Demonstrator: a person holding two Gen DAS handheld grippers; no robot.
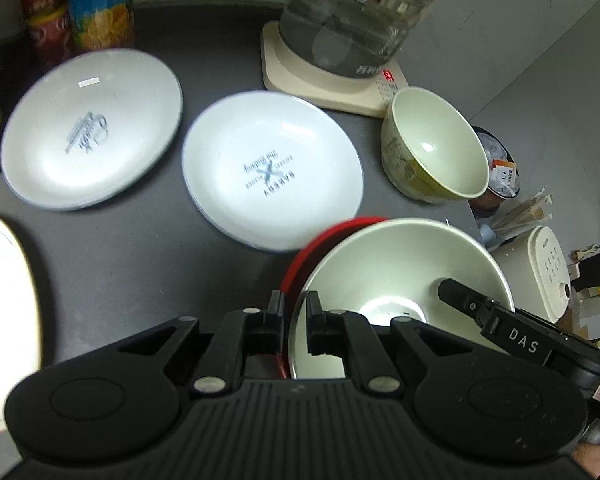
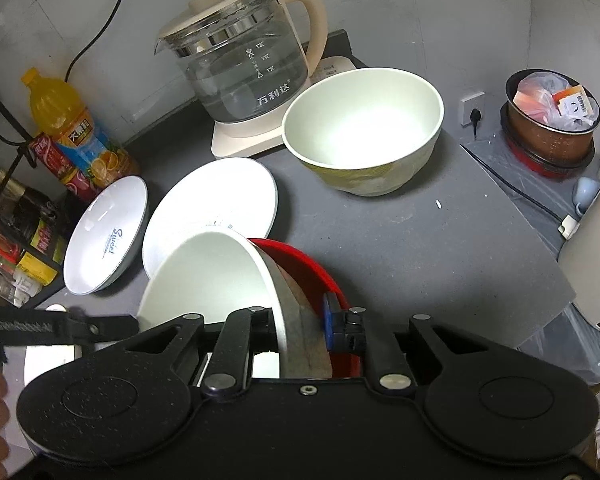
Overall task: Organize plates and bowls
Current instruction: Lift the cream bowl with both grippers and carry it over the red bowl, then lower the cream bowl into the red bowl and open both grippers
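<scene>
- Both my claws clamp one white bowl: left claw and right claw on opposite rims, keeping it steady.
- Second bowl waits on desk, likely for nesting.

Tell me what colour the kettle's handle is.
Cream, on the kettle handle; clearest in the right wrist view.

Pale bowl nested in red bowl, tilted; two white plates, patterned bowl upright

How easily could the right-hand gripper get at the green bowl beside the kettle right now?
Probably not yet. The counter up to the green bowl looks free, but the right gripper has its fingers closed on the tilted white bowl over the red bowl, so it cannot grasp another.
</scene>
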